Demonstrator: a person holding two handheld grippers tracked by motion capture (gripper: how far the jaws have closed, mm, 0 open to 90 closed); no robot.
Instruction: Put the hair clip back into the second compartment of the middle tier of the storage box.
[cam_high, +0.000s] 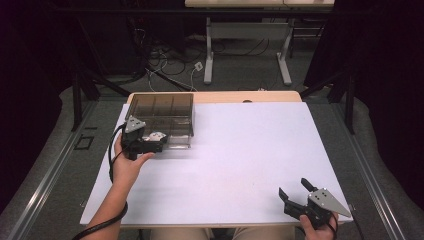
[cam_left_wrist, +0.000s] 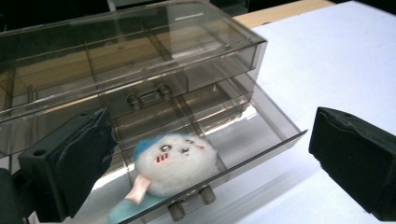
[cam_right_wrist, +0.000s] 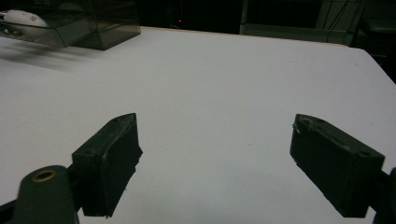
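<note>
A smoky clear drawer box (cam_high: 165, 112) stands at the table's far left, its lower drawer (cam_left_wrist: 261, 135) pulled out. A white plush toy (cam_left_wrist: 175, 163) with a blue cap and a small face lies in that drawer; the toy (cam_high: 156, 136) is visible from above too. My left gripper (cam_high: 152, 145) hovers just in front of the drawer, open, its jaws either side of the toy and apart from it. My right gripper (cam_high: 295, 192) rests open near the table's front right edge, nothing between its jaws. The box (cam_right_wrist: 70, 23) appears far off in the right gripper view.
The white table top (cam_high: 240, 150) stretches between the two grippers. A wooden strip (cam_high: 250, 96) runs along the far edge. Beyond it stand desk legs and cables on the floor. A black cable trails from the left gripper along the forearm.
</note>
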